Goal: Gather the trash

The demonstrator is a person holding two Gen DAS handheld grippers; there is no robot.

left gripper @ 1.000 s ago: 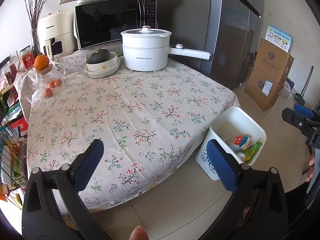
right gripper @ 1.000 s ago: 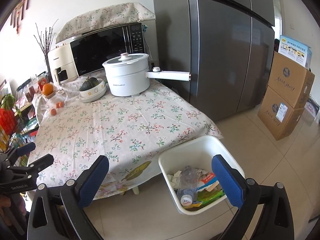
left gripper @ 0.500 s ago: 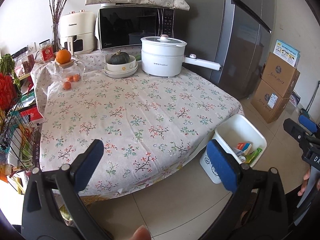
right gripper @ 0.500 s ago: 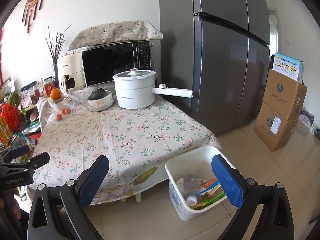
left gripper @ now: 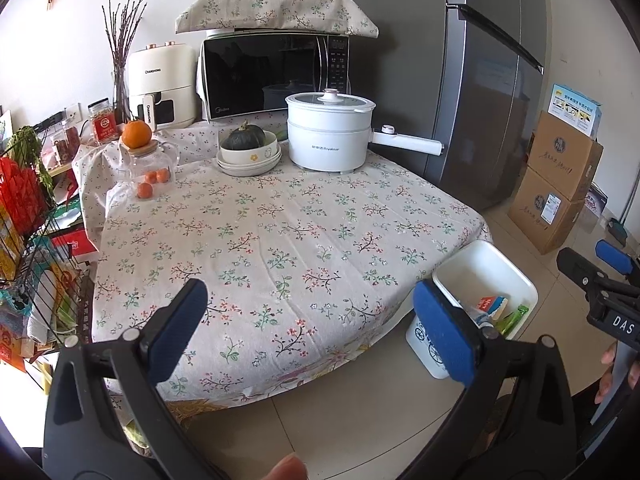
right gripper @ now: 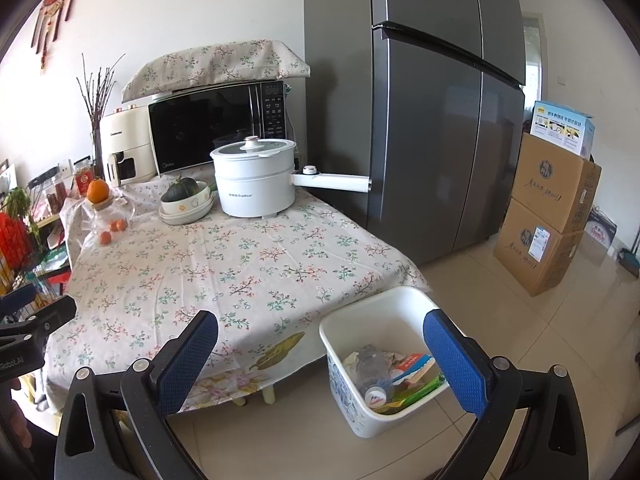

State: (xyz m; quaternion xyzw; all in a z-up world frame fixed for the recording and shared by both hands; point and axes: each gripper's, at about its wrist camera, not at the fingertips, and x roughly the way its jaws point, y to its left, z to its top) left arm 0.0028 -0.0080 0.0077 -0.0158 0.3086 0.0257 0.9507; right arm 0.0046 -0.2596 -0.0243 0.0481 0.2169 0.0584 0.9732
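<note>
Right wrist view: both grippers' jaws gape empty; trash fills the bin (right gripper: 332, 344).

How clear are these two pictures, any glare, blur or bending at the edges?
Left wrist view: sharp, evenly daylit, fisheye corners black, fridge edges bowed. Right wrist view: also sharp, doorway behind the fridge washed out, soft sheen on the floor tiles, microwave door mirrors the white pot.

Readable stuff: the cream air fryer (left gripper: 160, 88) says "CHANGHONG" on its front and again down its handle, and the white electric pot (left gripper: 330, 134) has "Royalstar" after some characters I can't make out. The right gripper (left gripper: 612, 312) shows "DAS" in the left wrist view, and the left gripper (right gripper: 24, 340) reads "Robot.AI" in the right wrist view.
</note>
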